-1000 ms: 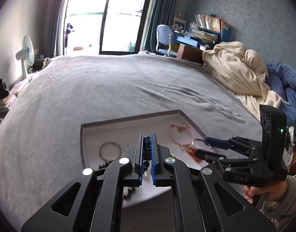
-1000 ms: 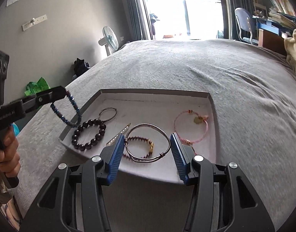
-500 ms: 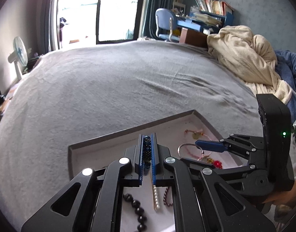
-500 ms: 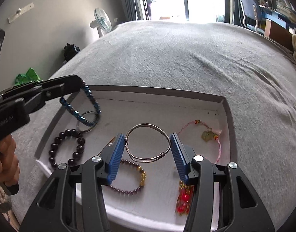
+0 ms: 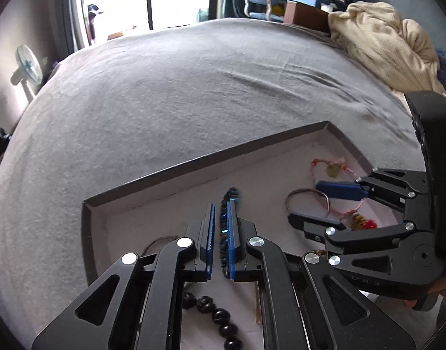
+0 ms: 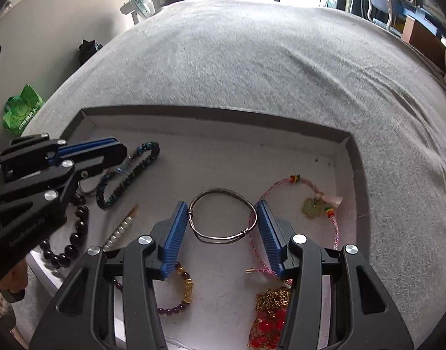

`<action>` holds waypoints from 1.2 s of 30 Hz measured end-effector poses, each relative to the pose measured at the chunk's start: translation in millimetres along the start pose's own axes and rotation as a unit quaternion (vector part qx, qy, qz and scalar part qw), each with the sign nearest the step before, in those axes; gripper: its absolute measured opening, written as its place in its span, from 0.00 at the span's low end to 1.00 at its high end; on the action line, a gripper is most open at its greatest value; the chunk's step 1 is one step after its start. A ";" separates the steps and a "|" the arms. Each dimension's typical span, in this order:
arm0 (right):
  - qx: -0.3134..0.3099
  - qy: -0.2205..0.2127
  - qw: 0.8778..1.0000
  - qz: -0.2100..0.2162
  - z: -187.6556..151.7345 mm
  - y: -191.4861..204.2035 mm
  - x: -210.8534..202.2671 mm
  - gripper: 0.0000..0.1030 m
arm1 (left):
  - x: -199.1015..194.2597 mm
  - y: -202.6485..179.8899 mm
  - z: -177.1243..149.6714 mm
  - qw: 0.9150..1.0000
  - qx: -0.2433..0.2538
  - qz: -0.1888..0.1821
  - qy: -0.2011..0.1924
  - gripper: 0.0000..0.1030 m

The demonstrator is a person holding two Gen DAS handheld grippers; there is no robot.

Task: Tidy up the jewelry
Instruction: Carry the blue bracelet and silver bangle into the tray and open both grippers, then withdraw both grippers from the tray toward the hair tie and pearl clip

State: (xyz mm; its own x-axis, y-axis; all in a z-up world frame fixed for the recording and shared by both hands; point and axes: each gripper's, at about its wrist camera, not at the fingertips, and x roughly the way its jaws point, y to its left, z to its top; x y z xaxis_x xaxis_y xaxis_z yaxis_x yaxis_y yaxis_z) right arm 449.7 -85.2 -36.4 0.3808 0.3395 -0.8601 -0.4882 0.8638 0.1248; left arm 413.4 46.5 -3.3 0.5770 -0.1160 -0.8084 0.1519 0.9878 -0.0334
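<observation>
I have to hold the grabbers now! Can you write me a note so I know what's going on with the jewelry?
Left tool: jaws slightly apart around one end of the blue beaded bracelet, which lies on the tray floor near the left wall.
Right tool: closed on the silver bangle, over the middle of the tray.
Also in the tray: dark bead bracelet, pearl strand, pink cord bracelet, purple and gold bracelet, red and gold piece.
Done: blue bracelet is down.
Left: back the left tool off, place the bangle, probably tidy the rest.
</observation>
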 end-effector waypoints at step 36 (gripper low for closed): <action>-0.007 -0.205 0.979 0.010 -95.7 -3.5 -117.7 0.95 | -117.1 2.7 -82.9 0.987 -0.050 0.064 -0.136 0.94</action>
State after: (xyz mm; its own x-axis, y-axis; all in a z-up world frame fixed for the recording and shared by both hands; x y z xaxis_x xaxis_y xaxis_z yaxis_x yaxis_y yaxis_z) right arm 331.4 -163.8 17.0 0.6526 0.4791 -0.5871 -0.5083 0.8514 0.1298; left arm 279.7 71.4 42.5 0.7830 -0.0004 -0.6220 -0.0074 0.9999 -0.0100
